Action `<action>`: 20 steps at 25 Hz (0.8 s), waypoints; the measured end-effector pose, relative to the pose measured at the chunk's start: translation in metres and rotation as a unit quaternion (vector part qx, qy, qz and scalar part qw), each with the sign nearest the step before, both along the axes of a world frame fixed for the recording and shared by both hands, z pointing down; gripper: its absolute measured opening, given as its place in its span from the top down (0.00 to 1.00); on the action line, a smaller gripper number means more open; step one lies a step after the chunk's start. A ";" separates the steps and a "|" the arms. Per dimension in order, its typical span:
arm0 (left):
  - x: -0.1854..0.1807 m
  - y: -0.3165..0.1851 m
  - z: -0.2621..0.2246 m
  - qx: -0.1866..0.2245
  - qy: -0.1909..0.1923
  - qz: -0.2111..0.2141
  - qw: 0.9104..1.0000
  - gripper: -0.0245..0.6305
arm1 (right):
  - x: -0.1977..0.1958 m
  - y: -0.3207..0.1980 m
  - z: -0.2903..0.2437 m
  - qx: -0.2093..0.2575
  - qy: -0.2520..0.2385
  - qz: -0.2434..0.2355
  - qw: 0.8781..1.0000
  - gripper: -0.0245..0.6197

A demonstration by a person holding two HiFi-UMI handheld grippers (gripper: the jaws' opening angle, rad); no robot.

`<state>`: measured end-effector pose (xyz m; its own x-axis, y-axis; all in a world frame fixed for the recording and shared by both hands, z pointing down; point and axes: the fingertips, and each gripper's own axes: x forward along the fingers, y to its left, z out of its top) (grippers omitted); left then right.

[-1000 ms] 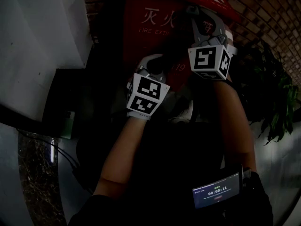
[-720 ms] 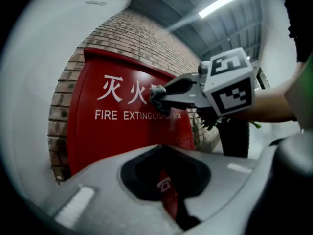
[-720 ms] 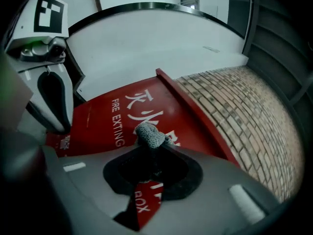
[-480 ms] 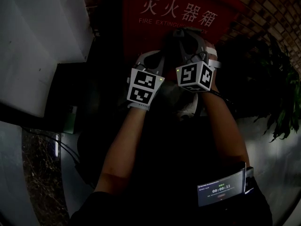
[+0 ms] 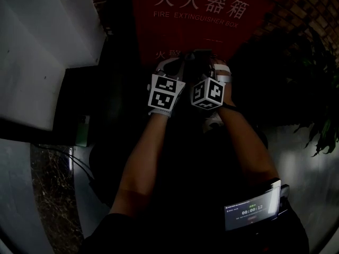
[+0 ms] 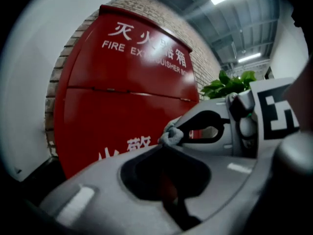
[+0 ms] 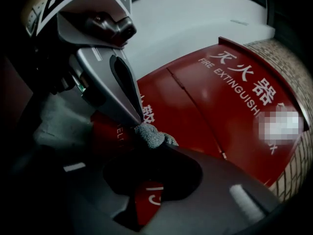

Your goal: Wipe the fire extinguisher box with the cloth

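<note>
The left tool [image 6: 164, 144] and right tool [image 7: 146, 142] were each clamped on one grey cloth [image 7: 151, 135], tips meeting; the red fire extinguisher box [image 5: 201, 30] stood at 12 o'clock.

Fire extinguisher box [image 6: 122, 97] glossy smooth red-painted metal by look, cloth [image 7: 150, 135] grey nubby rough fabric, fingers [image 7: 230, 180] matt grey smooth plastic, brick wall [image 6: 55, 89] rough and matt, floor [image 5: 47, 194] speckled polished-looking stone.

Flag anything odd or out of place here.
The grey cloth is bunched into a small wad, pinched by both the left gripper and the right gripper, so no flat face is spread toward the fire extinguisher box. The box itself looks undamaged.
</note>
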<state>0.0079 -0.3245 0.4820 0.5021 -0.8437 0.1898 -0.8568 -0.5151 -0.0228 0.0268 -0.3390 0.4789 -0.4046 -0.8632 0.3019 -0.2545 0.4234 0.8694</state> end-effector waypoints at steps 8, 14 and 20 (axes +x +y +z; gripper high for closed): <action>-0.001 -0.009 0.057 -0.073 0.001 -0.014 0.997 0.96 | -0.005 0.000 0.056 -0.037 0.026 -0.005 0.999 0.86; -0.006 -0.004 0.099 -0.152 -0.004 -0.020 0.988 0.96 | -0.003 0.002 0.116 -0.096 0.055 -0.015 0.994 0.86; -0.013 -0.007 0.100 -0.155 0.013 -0.034 0.987 0.96 | -0.002 0.003 0.163 -0.156 0.071 -0.012 0.985 0.86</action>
<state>-0.0047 -0.3315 0.5822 0.4543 -0.7792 0.4318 -0.8879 -0.4352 0.1488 0.0249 -0.3363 0.6419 -0.3574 -0.7104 0.6063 -0.1262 0.6799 0.7224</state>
